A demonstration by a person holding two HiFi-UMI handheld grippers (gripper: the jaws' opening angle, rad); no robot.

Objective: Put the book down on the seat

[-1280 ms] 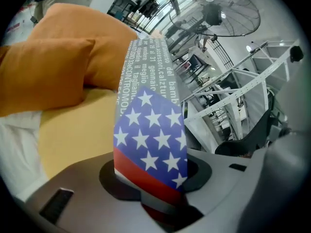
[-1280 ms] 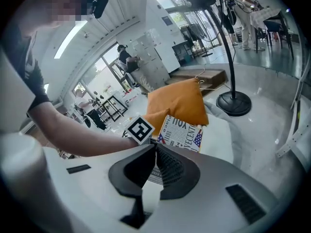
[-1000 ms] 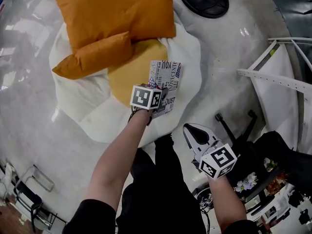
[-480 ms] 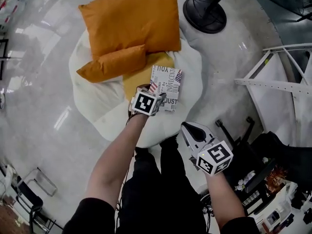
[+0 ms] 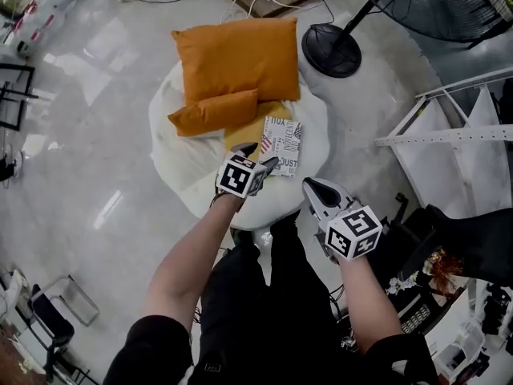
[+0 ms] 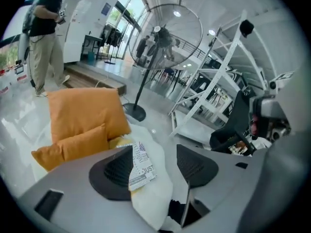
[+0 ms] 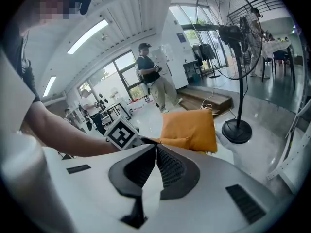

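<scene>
The book (image 5: 282, 144), white with black print and a small flag, lies flat on the white beanbag seat (image 5: 192, 187), partly over a yellow cushion (image 5: 240, 135). My left gripper (image 5: 260, 157) hangs above the seat's near edge, beside the book and apart from it. Its jaws have just been opening and stand open and empty. In the left gripper view the book (image 6: 141, 166) shows far below, between the left gripper's (image 6: 154, 166) pads. My right gripper (image 5: 319, 192) is raised to the right of the seat. In its own view the right gripper (image 7: 156, 164) is shut on nothing.
Two orange pillows, large (image 5: 240, 58) and small (image 5: 215, 112), rest on the seat's far side. A black fan base (image 5: 331, 50) stands behind it, and a white rack (image 5: 449, 135) and a black chair (image 5: 473, 239) are at the right. A person (image 7: 153, 79) stands far off.
The left gripper has let go of the book, which stays on the seat. Both grippers have risen well away from it. The right gripper stayed shut.
</scene>
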